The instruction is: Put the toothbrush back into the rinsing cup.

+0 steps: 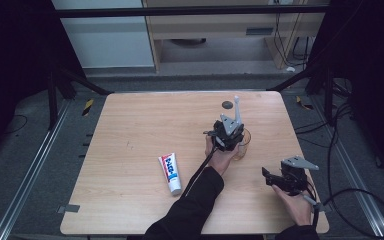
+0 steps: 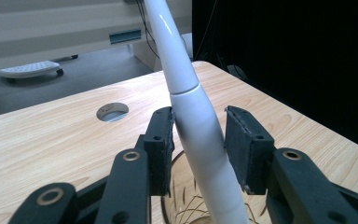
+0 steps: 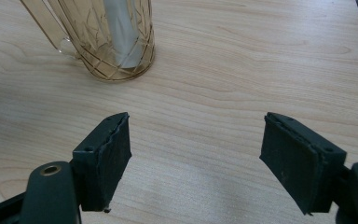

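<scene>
A white electric toothbrush [image 2: 193, 107] stands tilted in an amber glass mug [image 3: 93, 51] right of the table's middle; its top [image 1: 236, 107] sticks up above the mug [image 1: 243, 145]. My left gripper [image 2: 199, 119] is over the mug with the handle between its jaws. The left pad [image 2: 161, 140] touches the handle and the right pad [image 2: 242, 144] stands a sliver off it. In the high view that gripper [image 1: 228, 132] hides most of the mug. My right gripper [image 3: 196, 126] is open over bare wood, near the right front of the table [image 1: 268, 176].
A white, blue and red toothpaste tube [image 1: 170, 173] lies flat left of the left forearm. A round cable hole [image 1: 227, 104] is in the tabletop behind the mug. The table's right edge [image 1: 305, 165] is close to the right hand.
</scene>
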### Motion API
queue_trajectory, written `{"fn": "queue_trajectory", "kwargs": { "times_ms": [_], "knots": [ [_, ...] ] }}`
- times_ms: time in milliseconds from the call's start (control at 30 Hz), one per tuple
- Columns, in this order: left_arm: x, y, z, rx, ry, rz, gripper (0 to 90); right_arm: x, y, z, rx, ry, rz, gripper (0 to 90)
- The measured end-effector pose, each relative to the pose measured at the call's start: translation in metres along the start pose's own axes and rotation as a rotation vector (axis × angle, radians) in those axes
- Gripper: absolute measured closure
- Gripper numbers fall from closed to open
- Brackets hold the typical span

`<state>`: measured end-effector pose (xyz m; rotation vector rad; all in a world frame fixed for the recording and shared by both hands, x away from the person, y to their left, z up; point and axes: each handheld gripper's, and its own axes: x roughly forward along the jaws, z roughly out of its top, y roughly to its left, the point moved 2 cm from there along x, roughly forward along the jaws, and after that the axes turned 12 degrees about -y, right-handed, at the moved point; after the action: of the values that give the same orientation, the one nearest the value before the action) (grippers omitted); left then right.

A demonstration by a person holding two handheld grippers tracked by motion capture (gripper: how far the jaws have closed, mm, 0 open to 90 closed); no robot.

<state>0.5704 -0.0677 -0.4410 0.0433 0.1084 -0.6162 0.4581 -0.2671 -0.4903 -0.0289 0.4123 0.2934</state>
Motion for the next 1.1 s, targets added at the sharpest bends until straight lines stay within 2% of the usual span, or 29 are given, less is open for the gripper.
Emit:
{"fn": "queue_trajectory", "kwargs": {
  "times_ms": [633,767,900,1100],
  "knots": [
    [-0.011,0.013,0.000,0.002,-0.001,0.005,58.8,0.000,-0.001,0.000,-0.007,-0.003,-0.003,23.7],
    [-0.012,0.014,0.001,-0.024,-0.011,-0.003,60.1,0.000,0.000,0.000,-0.009,-0.003,-0.003,23.7],
    [-0.010,0.013,0.002,-0.033,-0.019,-0.012,61.4,0.000,-0.001,0.000,-0.007,-0.003,-0.004,23.7],
    [-0.008,0.004,0.004,-0.004,-0.022,-0.033,63.6,0.000,-0.001,0.000,-0.007,-0.005,-0.003,23.7]
  ]
}}
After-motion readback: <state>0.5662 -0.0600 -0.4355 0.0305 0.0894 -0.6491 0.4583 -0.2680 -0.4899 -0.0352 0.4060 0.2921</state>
